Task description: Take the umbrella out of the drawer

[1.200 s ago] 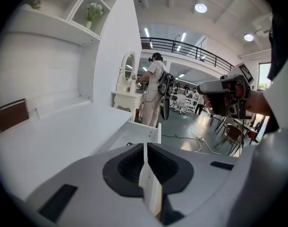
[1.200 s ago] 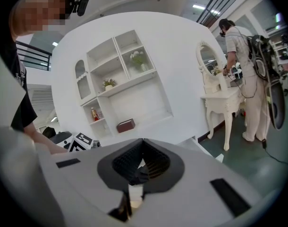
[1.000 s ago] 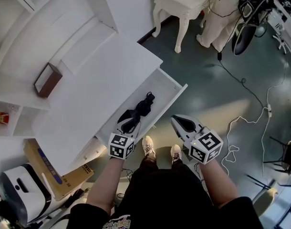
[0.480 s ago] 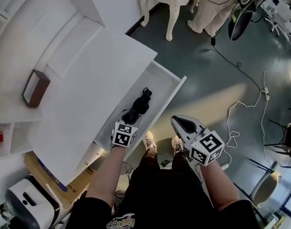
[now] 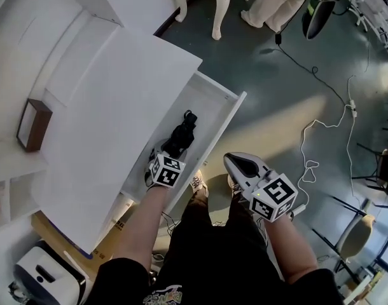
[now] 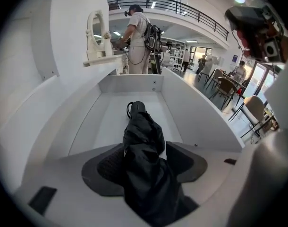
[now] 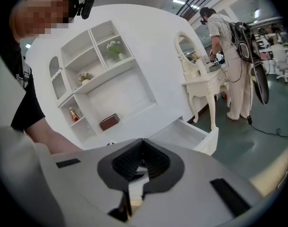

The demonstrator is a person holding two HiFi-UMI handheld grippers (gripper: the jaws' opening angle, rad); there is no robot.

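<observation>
1. Umbrella [image 6: 143,141], black and folded, lies lengthwise on the floor of the open white drawer [image 6: 196,117]. Its near end is between the jaws of the left gripper [image 6: 146,163]. Its rounded tip points straight ahead of them toward the drawer's far wall.
2. The left gripper's jaws have just been opening and stand wide apart, one dark pad on each side of the bunched fabric. The gripper is released, not clamping. Whether the left pad brushes the cloth cannot be told.
3. In the head view this gripper points steeply down into the drawer, its marker cube uppermost and the umbrella reaching out beyond its tips.
4. The right gripper [image 7: 143,143] is clenched: its jaw tips meet with nothing between them. It is held outside the drawer, to the right of the left gripper and apart from it, over the grey floor [image 5: 277,107].
5. In the right gripper view the drawer sits ahead of the jaws, slightly to the right. A brown box [image 7: 109,121] rests on the white unit's top, ahead and slightly to the left.
</observation>
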